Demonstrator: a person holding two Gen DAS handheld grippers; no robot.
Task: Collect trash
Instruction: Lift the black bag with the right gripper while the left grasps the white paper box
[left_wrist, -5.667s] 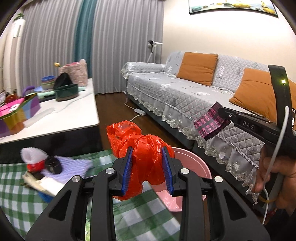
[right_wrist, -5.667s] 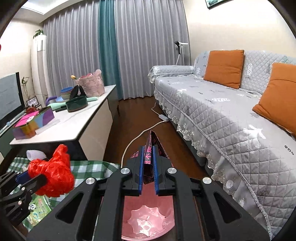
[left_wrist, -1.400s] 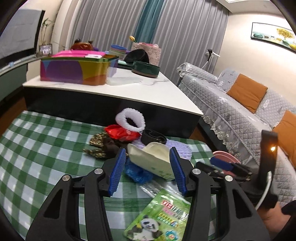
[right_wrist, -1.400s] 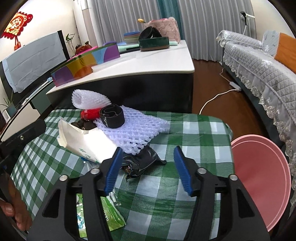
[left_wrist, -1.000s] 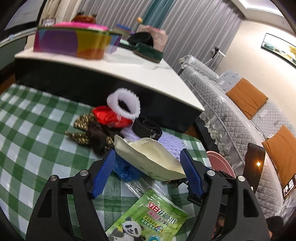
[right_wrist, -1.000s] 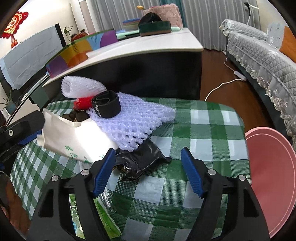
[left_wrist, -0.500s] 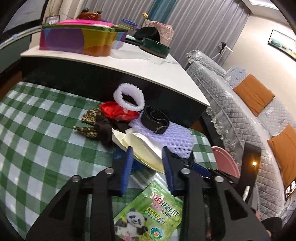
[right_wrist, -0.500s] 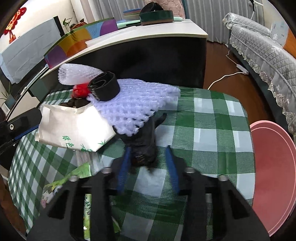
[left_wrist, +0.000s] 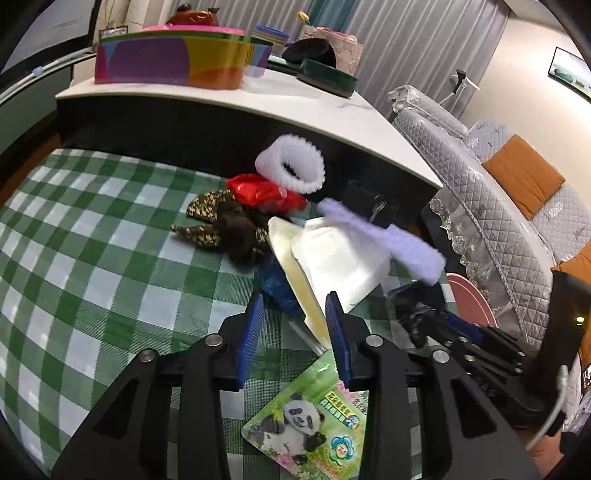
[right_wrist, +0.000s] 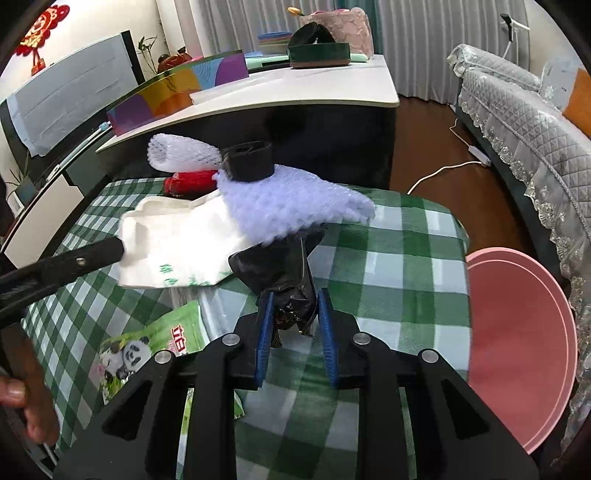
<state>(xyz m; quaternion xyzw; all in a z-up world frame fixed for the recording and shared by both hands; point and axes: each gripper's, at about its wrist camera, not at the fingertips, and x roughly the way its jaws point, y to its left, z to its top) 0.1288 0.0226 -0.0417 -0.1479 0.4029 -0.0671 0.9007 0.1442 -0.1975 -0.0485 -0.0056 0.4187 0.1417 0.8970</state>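
Left gripper (left_wrist: 293, 328) is clamped on the edge of the white paper bag (left_wrist: 332, 258); its jaws have just been opening a shade, yet the bag's cream edge sits between the blue pads and the bag hangs off the green check tablecloth (left_wrist: 92, 258). Right gripper (right_wrist: 293, 328) has just been closing and is pinched on the black plastic wrapper (right_wrist: 284, 277), which is bunched up between the pads.

Handling, my read: both pieces are light and limp; the paper bag creases but holds shape a bit, so an edge grip is fine; the wrapper is thin, slick film, likely to slide out unless taken at the crumpled bulk, as now.

The lilac foam net (right_wrist: 291, 203) lies draped over the bag and wrapper with a black tape ring (right_wrist: 249, 160) on top; both will probably tumble off when the pieces move.

Left on the cloth: panda snack packet (left_wrist: 306, 417), red plastic bag (left_wrist: 262, 190), white foam sleeve (left_wrist: 291, 166), brown patterned wrapper (left_wrist: 225, 225), blue crumpled plastic (left_wrist: 277, 284).

Container: pink bin (right_wrist: 517, 332) stands on the floor just beside the table's edge; only its inner wall shows; contents not visible.
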